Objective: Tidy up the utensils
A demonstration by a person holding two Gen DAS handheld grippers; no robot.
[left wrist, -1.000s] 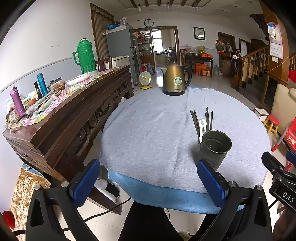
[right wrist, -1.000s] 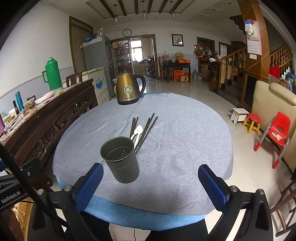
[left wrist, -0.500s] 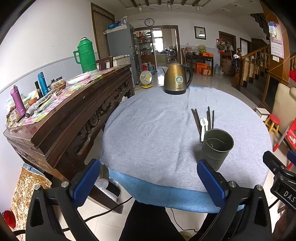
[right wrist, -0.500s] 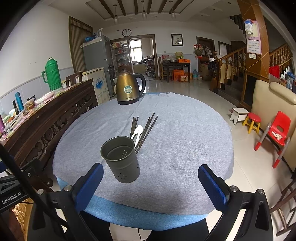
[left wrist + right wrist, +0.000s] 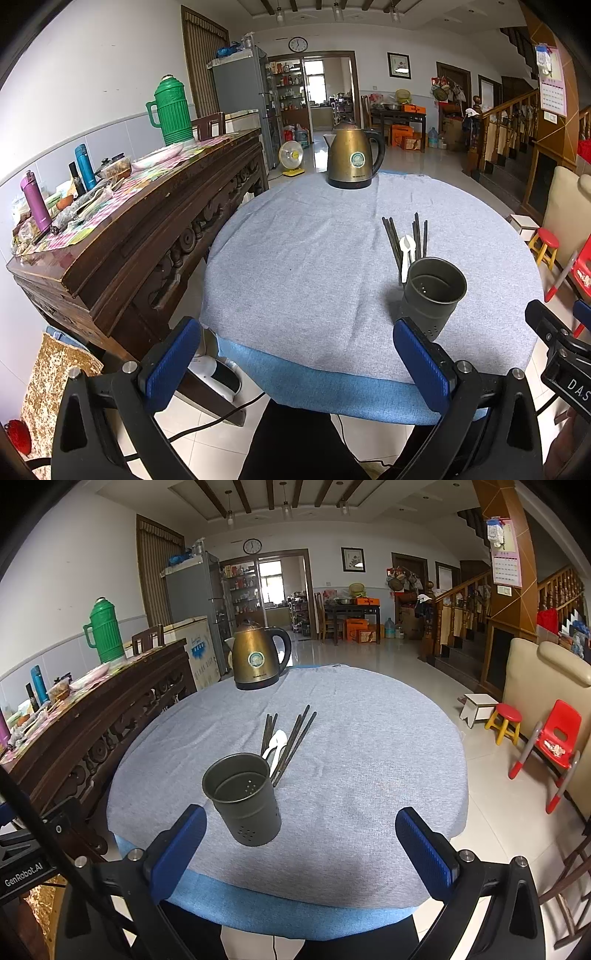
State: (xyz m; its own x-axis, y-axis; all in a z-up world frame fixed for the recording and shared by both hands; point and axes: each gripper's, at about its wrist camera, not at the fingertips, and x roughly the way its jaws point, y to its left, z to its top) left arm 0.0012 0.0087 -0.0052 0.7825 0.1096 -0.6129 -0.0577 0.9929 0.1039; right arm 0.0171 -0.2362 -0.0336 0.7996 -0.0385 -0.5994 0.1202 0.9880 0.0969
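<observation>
Starting nearest, the left gripper (image 5: 295,363) and the right gripper (image 5: 304,845) are held at the near edge of the round table (image 5: 369,746), both with jaws spread wide and nothing between them. Just beyond, at about 11 o'clock from the right gripper, a dark metal cup (image 5: 242,797) stands upright and empty; drain holes are seen in its wall and floor. Directly behind it, toward 12 o'clock, dark chopsticks (image 5: 295,734) and a white spoon (image 5: 275,744) lie flat on the grey cloth, loosely bunched. Farther off stands a brass-coloured kettle (image 5: 258,657).

The chopsticks are judged light, stiff and thin, likely to roll or slip; a pinch near mid-length is suggested. The spoon is probably plastic or ceramic and smooth, best taken by its handle. The cup may tip if knocked.
</observation>
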